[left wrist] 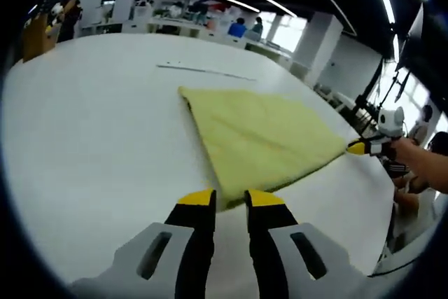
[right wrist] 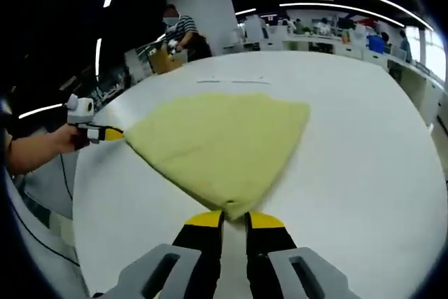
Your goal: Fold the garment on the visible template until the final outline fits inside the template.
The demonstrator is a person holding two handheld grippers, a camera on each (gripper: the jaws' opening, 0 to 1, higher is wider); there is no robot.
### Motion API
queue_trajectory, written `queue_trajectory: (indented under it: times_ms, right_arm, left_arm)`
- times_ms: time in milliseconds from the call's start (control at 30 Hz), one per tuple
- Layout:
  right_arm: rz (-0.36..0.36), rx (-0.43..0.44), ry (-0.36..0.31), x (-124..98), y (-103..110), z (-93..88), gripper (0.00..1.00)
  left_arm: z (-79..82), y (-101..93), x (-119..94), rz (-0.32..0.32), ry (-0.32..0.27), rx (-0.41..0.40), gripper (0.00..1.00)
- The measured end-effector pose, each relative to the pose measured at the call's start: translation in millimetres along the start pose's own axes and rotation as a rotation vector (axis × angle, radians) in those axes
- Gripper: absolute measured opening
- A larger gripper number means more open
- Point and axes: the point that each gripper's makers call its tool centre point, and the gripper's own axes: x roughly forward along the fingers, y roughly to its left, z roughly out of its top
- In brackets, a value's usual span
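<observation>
— On the white table, what is lying there?

— A yellow garment is lying spread flat, well in from the table's edges, already doubled over into a four-cornered shape. In the right gripper view the same garment is fanning out away from the jaws.

— What is the left gripper doing?

— The left gripper is sitting at the garment's near corner, its yellow-tipped jaws drawn close together with the cloth's corner showing between them, so it is pinching the garment there. In the right gripper view it is coming in from the left, held by a hand, its tip touching a side corner of the cloth.

— And the right one?

— The right gripper is nipping another corner, jaws nearly closed on the cloth's point. In the left gripper view it is touching the far right corner, near the table's edge.

— Any template visible?

— A thin dark line is running across the table beyond the garment; I cannot tell what it is. People are standing at desks in the background.
</observation>
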Motion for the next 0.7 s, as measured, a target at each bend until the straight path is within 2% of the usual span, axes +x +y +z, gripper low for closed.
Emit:
queue_trajectory:
  times_ms: [233, 567, 700]
  right_arm:
    - [0.010, -0.022, -0.001, 1, 0, -0.5, 0.00]
    - [-0.007, -0.044, 0.009, -9, -10, -6.0, 0.00]
    - [-0.006, -0.081, 0.029, -14, -8, -10.6, 0.00]
  left_arm:
    - [3.2, -3.2, 7, -0.015, -0.009, -0.001, 0.01]
    - [-0.9, -2.0, 4, -0.033, -0.001, -0.001, 0.00]
    - [-1.3, -3.1, 2, -0.038, -0.001, -0.002, 0.00]
